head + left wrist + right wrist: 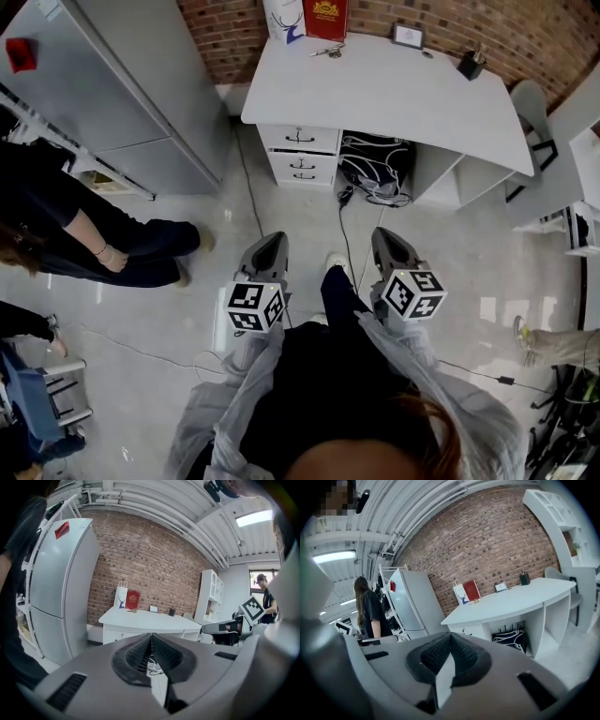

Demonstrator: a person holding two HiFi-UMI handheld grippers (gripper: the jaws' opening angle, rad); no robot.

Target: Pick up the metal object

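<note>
A small metal object [328, 51] lies at the back of the white desk [394, 94], in front of a red box [326, 17] and a white paper bag [284, 19]. It shows faintly in the left gripper view [131, 611] and in the right gripper view [474, 601]. Both grippers hang over the floor, well short of the desk. The left gripper [272, 240] is shut with nothing in it, its jaws meeting [151, 634]. The right gripper [383, 234] is also shut and holds nothing [451, 634].
A grey fridge [122, 84] stands left of the desk. Drawers [300, 155] and a dark bag with cables [375, 169] sit under the desk. A small frame [407, 36] and a black holder [472, 64] are on top. A person [84, 244] stands at left.
</note>
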